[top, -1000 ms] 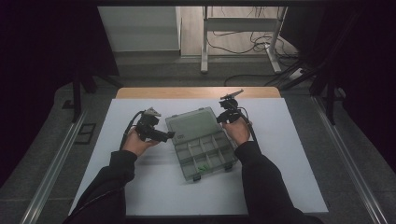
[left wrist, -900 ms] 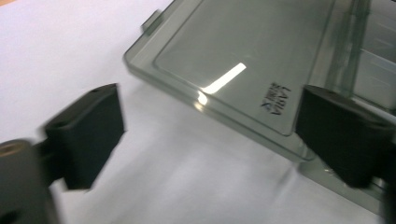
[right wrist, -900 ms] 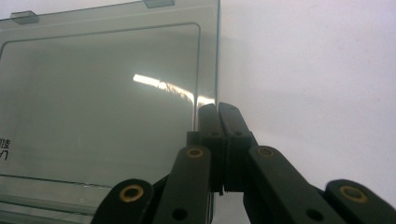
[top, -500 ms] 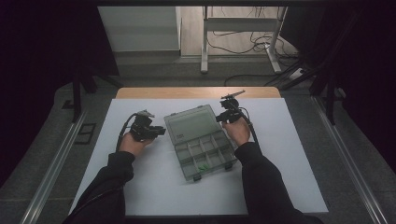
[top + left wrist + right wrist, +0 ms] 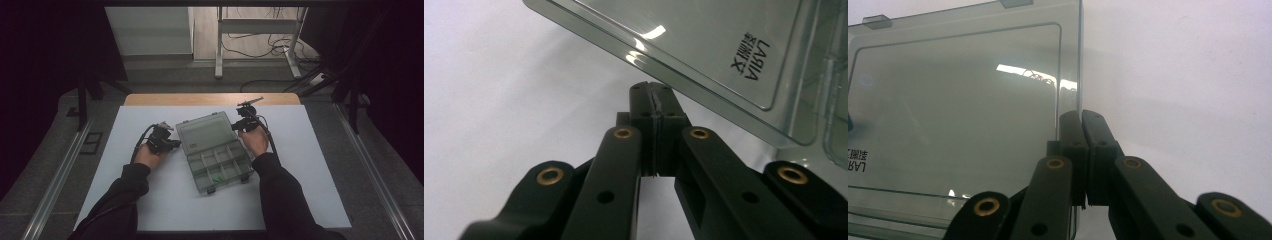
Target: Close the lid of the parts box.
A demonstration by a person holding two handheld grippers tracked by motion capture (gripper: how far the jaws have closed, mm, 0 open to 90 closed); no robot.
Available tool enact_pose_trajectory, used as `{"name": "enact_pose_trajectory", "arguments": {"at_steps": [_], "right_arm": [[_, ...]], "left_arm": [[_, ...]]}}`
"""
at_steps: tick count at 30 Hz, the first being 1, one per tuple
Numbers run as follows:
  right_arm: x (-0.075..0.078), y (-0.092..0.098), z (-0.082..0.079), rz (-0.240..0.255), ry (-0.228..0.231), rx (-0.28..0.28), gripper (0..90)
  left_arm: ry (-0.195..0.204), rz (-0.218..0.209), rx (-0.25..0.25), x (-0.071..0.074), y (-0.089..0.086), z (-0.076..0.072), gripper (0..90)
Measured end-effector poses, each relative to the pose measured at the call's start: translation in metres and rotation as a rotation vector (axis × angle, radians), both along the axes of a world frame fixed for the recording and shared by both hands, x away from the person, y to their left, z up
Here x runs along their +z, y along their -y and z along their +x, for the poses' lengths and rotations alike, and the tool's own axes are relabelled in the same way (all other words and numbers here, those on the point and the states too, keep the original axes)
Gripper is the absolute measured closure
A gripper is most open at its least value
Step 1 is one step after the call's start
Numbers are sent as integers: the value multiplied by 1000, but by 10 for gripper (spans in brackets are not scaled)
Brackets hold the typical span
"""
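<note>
Plastic organiser box [image 5: 215, 151] lies open near the middle of the white table [image 5: 310, 165], its smoky clear lid [image 5: 207, 129] folded back toward the far edge and its divided tray [image 5: 222, 167] toward the person. From the high view, 2 hands flank it: the left gripper [image 5: 172, 143] sits just beside the lid's left edge, and the right gripper [image 5: 239, 126] sits at the lid's right edge, each with a cable trailing back along the forearm. That view also shows a small green item [image 5: 216, 179] in 1 of the tray's near compartments, too small to identify. The left gripper view adds what the overhead picture cannot: the left gripper [image 5: 654, 95] has its jaws pressed together with nothing between them, having just been closing, and its tips stand right at the lid's [image 5: 684, 45] rim, though contact cannot be judged. Printed lettering shows on the lid there, along with a slice of the tray at the right border. The right gripper view shows the right gripper [image 5: 1081, 117] likewise closed, pads flat against each other; the lid's [image 5: 963, 100] thin side edge runs straight down to the seam between the tips, and whether it is pinched there cannot be told.
</note>
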State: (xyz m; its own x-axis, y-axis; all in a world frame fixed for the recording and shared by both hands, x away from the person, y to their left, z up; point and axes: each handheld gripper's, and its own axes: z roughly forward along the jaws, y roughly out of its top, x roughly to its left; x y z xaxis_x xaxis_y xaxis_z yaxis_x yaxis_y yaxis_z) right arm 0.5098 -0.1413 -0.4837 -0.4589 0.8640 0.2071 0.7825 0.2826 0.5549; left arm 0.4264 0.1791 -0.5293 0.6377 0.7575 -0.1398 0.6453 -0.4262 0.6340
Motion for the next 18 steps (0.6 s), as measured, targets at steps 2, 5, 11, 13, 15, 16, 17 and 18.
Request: {"name": "enact_pose_trajectory", "arguments": {"at_steps": [2, 5, 11, 13, 15, 16, 17, 18], "right_arm": [[0, 0, 0, -1, 2, 1, 887], [1, 0, -1, 1, 6, 4, 886], [2, 0, -2, 6, 18, 5, 880], [3, 1, -3, 6, 22, 5, 878], [3, 1, -4, 5, 30, 10, 874], [4, 1, -4, 5, 34, 12, 874], [4, 1, -4, 6, 36, 12, 873], [4, 2, -5, 8, 38, 14, 872]], "left_arm": [[11, -2, 8, 0, 0, 1, 896], [26, -10, 20, 0, 0, 2, 896], [26, -50, 41, -1, -1, 8, 896], [26, -63, 47, -1, -1, 10, 896], [31, -71, 49, -1, -1, 11, 896], [39, -72, 51, 0, 0, 12, 896], [44, -78, 53, 0, 0, 12, 896], [51, -88, 55, 1, 0, 12, 896]]}}
